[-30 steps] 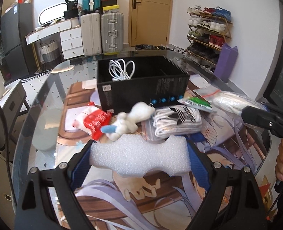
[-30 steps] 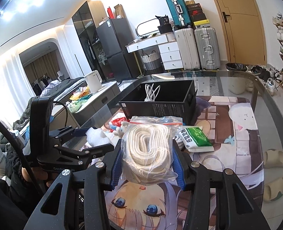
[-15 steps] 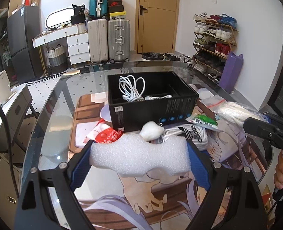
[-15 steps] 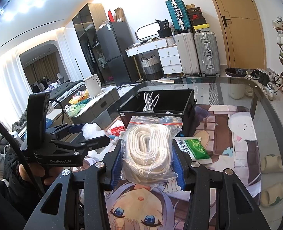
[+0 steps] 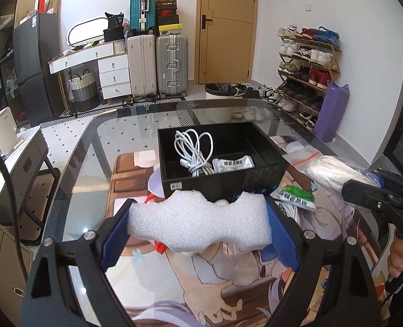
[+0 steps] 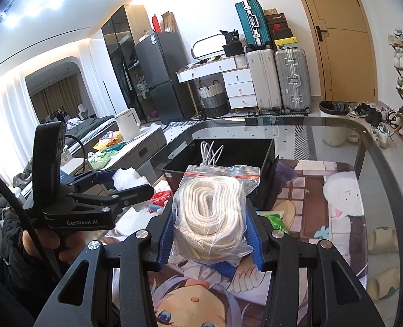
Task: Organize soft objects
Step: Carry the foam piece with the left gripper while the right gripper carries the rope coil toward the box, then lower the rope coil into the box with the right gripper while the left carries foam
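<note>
My left gripper point(image 5: 198, 226) is shut on a white foam block point(image 5: 198, 222) and holds it above the table, just in front of the black box point(image 5: 223, 174). The box holds a coiled white cable point(image 5: 194, 150) and a small white packet point(image 5: 232, 163). My right gripper point(image 6: 211, 231) is shut on a clear zip bag of white rope point(image 6: 212, 212), held above the mat before the box point(image 6: 228, 155). The bag also shows in the left wrist view point(image 5: 335, 170). The left gripper with the foam shows in the right wrist view point(image 6: 125, 182).
A green-and-white packet point(image 5: 295, 194) and a red packet point(image 6: 160, 197) lie near the box on the printed mat point(image 6: 337, 190) over the glass table point(image 5: 92, 163). White socks point(image 5: 291, 209) lie partly hidden behind the foam. Suitcases, drawers and a shoe rack stand beyond.
Both grippers have risen with their loads. The left one moved toward the box, so its inside now shows. The plush toy and socks have dropped behind the foam.
</note>
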### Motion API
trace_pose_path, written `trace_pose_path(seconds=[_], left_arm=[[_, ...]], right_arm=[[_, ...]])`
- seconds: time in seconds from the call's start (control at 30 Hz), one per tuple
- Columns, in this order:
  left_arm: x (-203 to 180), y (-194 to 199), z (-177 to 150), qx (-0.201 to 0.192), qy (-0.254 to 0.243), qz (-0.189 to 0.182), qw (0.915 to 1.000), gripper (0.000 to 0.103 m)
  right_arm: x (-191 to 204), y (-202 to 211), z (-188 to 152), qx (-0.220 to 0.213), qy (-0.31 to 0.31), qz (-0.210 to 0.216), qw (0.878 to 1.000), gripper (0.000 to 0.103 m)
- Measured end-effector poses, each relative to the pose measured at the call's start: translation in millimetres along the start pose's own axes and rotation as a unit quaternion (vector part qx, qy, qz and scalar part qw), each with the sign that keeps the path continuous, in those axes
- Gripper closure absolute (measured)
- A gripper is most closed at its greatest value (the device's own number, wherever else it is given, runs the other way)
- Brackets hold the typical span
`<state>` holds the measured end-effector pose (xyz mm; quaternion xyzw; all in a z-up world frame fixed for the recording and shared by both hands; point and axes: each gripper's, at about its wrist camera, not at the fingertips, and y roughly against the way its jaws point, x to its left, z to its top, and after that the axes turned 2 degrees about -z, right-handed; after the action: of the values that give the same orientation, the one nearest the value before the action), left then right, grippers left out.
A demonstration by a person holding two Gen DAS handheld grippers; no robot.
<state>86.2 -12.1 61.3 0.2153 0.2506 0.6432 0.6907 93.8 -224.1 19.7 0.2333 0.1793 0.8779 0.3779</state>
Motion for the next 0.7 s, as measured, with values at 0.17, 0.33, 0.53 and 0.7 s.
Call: trace_pose_path(seconds=[0.17,0.33,0.53,0.7], left_arm=[[3.1,-2.6,9.2,-0.004,0.000,-0.003,1.0000,0.013],[5.2,-7.2,18.0,-0.006,-0.001,-0.002,1.0000,0.013],[9.2,-16.2,31.1,-0.005,0.004,-0.002,1.0000,0.013],[10.4,-24.5,37.6,-0.005,0.006,0.001,1.0000,0.013]], right_arm=[[0.4,-4.1,9.1,-0.002,0.004,-0.007,1.000,0.057],[1.7,-14.9,20.3,0.001,0.011,-0.011,1.000,0.057],[2.6,-29.2,33.1,0.003,0.016,-0.011,1.000,0.057],[0.5,-41.3,40.8,0.008,0.022,-0.010,1.000,0.057]])
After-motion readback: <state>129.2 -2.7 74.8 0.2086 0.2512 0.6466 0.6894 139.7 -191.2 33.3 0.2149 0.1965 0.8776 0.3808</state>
